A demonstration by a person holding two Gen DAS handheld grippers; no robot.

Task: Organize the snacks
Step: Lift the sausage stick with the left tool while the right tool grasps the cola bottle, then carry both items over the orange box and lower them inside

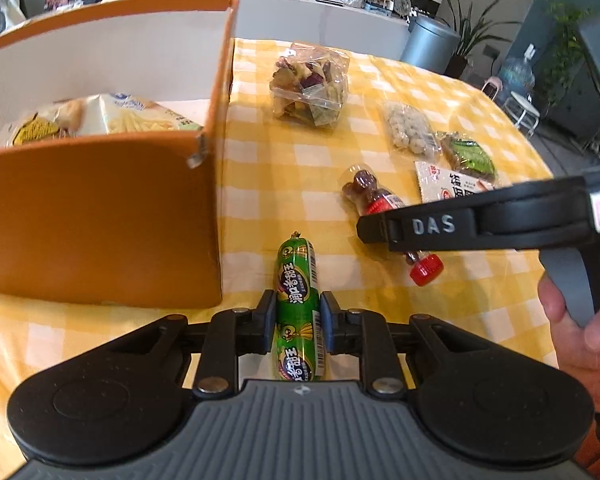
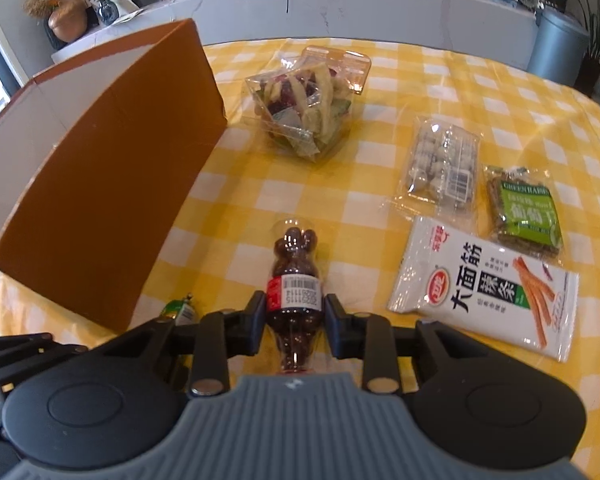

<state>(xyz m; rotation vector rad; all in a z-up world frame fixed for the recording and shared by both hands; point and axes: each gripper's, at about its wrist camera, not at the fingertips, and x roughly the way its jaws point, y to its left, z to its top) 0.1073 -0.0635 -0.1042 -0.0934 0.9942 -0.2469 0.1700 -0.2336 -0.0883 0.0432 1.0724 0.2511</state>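
My left gripper (image 1: 298, 322) is shut on a green sausage stick (image 1: 298, 280) that lies lengthwise between its fingers, just right of the orange box (image 1: 100, 220). The box holds a bag of fries snacks (image 1: 136, 114). My right gripper (image 2: 295, 320) is closed around a small cola-shaped bottle of dark candies (image 2: 296, 276) lying on the yellow checked cloth; the bottle and its red cap also show in the left wrist view (image 1: 370, 192), partly behind the right gripper's finger. The sausage's tip shows in the right wrist view (image 2: 180, 308).
On the cloth lie a clear tub of mixed snacks (image 2: 308, 108), a pack of white balls (image 2: 440, 164), a green-labelled bar (image 2: 524, 216) and a white noodle-stick packet (image 2: 488, 292). The orange box (image 2: 108, 184) stands at left. A counter lies behind the table.
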